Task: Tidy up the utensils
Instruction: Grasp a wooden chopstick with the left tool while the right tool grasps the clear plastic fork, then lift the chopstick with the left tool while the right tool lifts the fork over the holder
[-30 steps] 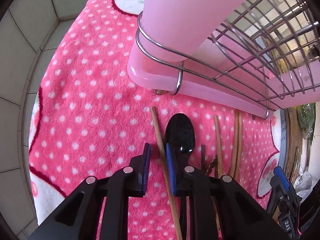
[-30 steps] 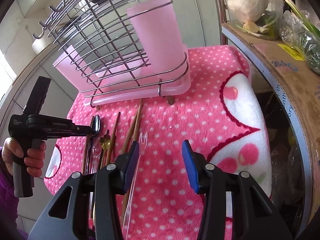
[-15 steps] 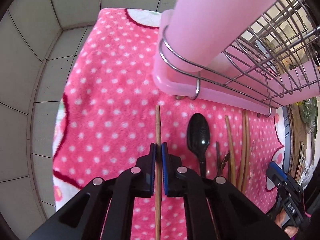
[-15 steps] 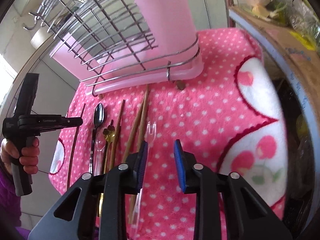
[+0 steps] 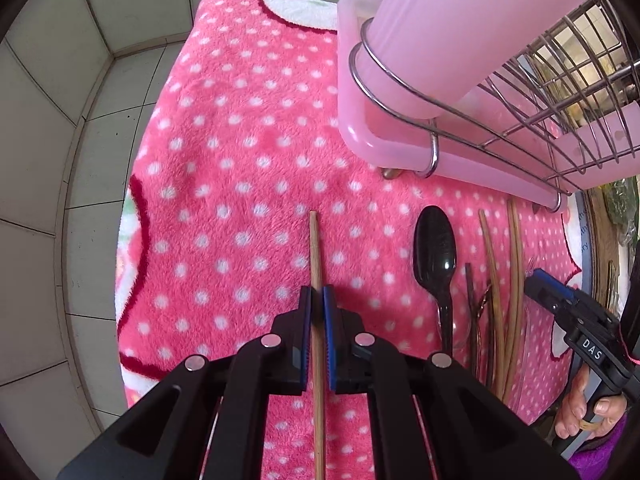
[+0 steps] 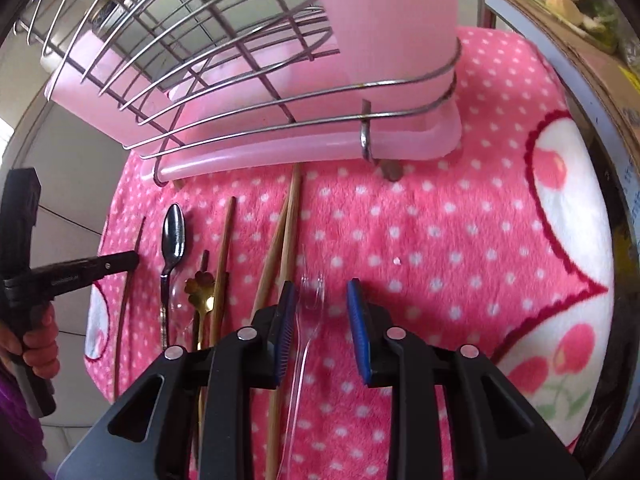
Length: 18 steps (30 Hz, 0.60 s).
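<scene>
My left gripper [image 5: 316, 300] is shut on a brown chopstick [image 5: 315, 248] that points forward over the pink dotted towel [image 5: 240, 152]. It also shows in the right wrist view [image 6: 128, 280]. A black spoon [image 5: 435, 248], more chopsticks [image 5: 514, 264] and a gold spoon [image 6: 200, 288] lie in a row to the right. My right gripper [image 6: 320, 312] is open, low over a clear plastic fork [image 6: 310, 300] that lies between its jaws. A wire rack [image 6: 256, 92] with a pink utensil cup [image 6: 384, 28] stands behind.
The rack sits in a pink drip tray [image 5: 384, 144]. Grey tiles [image 5: 52, 120] lie left of the towel. A cardboard box with vegetables [image 6: 580, 20] stands at the right edge. The towel's right part has a cherry pattern [image 6: 568, 320].
My left gripper closed on the chopstick and shifted it left, away from the black spoon. My right gripper moved forward and down over the clear fork; its jaws narrowed, then widened.
</scene>
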Motion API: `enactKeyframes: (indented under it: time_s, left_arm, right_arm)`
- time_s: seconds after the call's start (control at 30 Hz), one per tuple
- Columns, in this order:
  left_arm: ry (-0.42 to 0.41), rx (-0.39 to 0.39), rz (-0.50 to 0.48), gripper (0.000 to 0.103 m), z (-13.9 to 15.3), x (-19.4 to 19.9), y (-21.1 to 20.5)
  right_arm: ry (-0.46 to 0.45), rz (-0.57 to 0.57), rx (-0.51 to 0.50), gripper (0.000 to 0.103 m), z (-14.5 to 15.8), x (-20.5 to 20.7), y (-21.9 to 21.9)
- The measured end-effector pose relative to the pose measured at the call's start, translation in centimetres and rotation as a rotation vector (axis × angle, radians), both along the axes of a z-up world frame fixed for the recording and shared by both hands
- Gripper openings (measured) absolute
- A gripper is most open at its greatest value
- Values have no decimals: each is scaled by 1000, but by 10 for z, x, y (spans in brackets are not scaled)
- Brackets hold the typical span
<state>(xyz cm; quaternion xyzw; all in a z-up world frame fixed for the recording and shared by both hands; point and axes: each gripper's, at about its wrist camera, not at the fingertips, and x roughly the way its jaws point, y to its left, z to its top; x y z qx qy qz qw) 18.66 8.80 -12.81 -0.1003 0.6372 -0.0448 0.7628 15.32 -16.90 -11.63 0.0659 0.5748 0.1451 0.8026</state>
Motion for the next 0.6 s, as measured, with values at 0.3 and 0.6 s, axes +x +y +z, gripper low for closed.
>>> enactKeyframes:
  time_s: [0.3, 0.6]
  left_arm:
    - [18, 50, -10, 7, -3, 18, -15]
    - [-57, 3, 7, 5, 12, -4, -21]
  right_arm:
    - [-87, 45, -96, 13, -1, -8, 26]
    - [-193, -45, 36, 13, 32, -40, -26]
